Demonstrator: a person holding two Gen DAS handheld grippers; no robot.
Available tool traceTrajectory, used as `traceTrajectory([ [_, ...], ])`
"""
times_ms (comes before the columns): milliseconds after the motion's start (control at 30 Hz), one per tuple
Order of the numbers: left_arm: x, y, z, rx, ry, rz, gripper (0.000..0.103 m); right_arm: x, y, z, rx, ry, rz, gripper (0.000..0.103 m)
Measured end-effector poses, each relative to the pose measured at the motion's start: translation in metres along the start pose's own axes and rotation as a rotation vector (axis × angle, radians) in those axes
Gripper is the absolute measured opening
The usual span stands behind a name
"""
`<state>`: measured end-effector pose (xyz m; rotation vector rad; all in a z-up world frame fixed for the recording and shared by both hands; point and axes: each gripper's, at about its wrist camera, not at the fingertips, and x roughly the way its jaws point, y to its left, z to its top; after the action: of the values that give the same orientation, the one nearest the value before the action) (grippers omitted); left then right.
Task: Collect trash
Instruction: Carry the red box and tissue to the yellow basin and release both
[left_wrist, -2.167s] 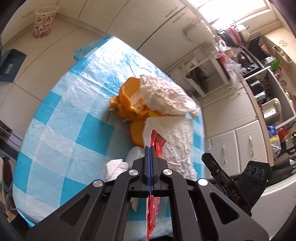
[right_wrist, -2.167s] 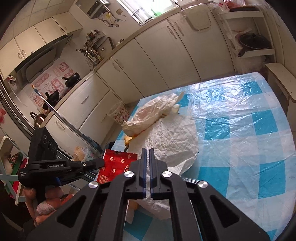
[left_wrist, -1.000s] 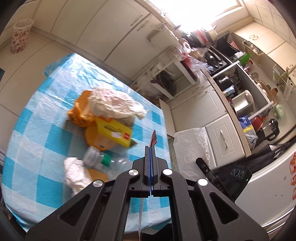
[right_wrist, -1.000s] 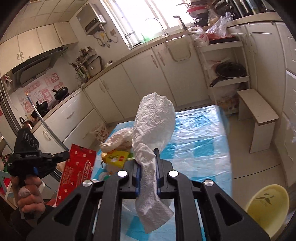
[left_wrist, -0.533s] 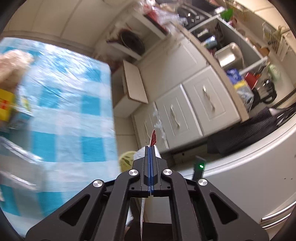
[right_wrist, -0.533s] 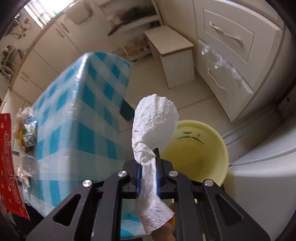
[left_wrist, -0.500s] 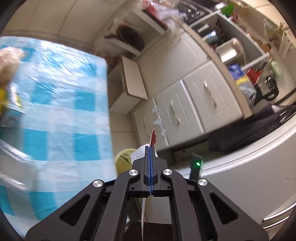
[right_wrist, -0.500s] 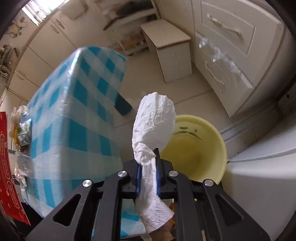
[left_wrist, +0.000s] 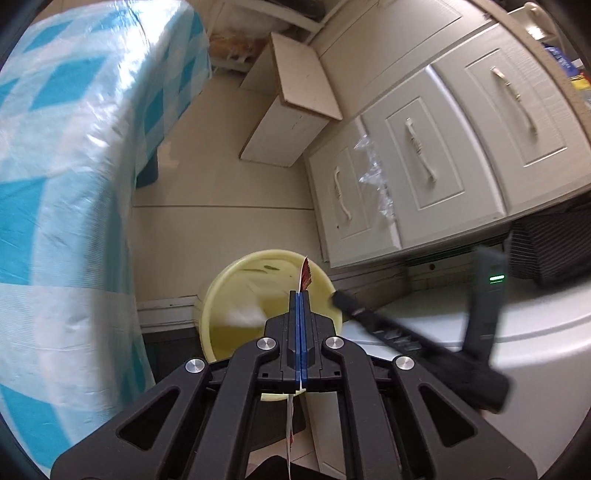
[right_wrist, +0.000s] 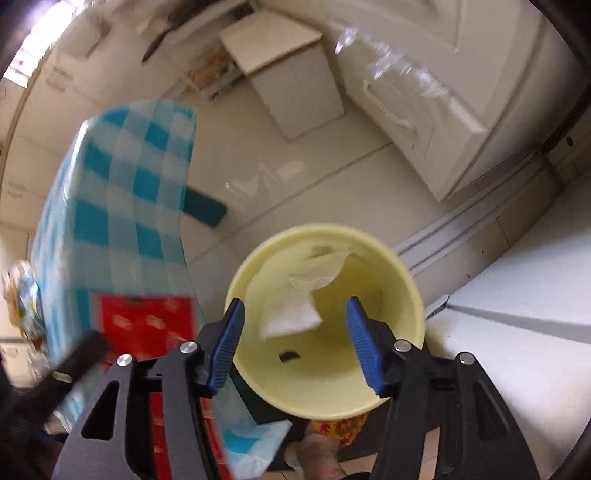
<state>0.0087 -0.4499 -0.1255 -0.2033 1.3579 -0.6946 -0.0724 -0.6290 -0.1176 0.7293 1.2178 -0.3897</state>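
Observation:
A pale yellow bin (right_wrist: 399, 266) stands on the floor beside the table; it also shows in the left wrist view (left_wrist: 225, 280). My right gripper (right_wrist: 295, 336) is open above the bin, and a crumpled white tissue (right_wrist: 295, 306) is inside the bin below it. My left gripper (left_wrist: 300, 295) is shut on a thin red wrapper (left_wrist: 305, 275), held edge-on over the bin's rim. The red wrapper also shows in the right wrist view (right_wrist: 147, 325). The right gripper also shows in the left wrist view (left_wrist: 343, 300).
The table with a blue-and-white checked cloth (left_wrist: 66, 177) stands left of the bin. A low white stool (left_wrist: 295, 107) and white cabinets (left_wrist: 424, 158) are beyond. A white appliance top (right_wrist: 517, 332) is at the right. My foot (right_wrist: 332, 432) is below the bin.
My right gripper has opened and let the white tissue drop into the yellow bin. Both grippers have moved closer over the bin; the left still holds the red wrapper.

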Motion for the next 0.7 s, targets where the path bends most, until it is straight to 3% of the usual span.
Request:
traceTrajectory([
  [200,0.049,-0.006,-0.002,0.002,0.048,0.084,0.000,-0.055,0.006,0.011,0.020,-0.208,0.108,0.067],
  [367,0.069,-0.006,-0.006,0.004,0.098,0.110,0.004,-0.068,0.013,0.015,0.010,-0.249,0.156,0.067],
  [533,0.058,-0.007,-0.007,0.006,0.079,0.104,0.026,-0.084,0.022,0.019,0.005,-0.293,0.194,0.067],
  [700,0.003,-0.014,-0.012,0.082,-0.003,0.096,0.049,-0.095,0.040,0.021,-0.002,-0.352,0.224,0.071],
])
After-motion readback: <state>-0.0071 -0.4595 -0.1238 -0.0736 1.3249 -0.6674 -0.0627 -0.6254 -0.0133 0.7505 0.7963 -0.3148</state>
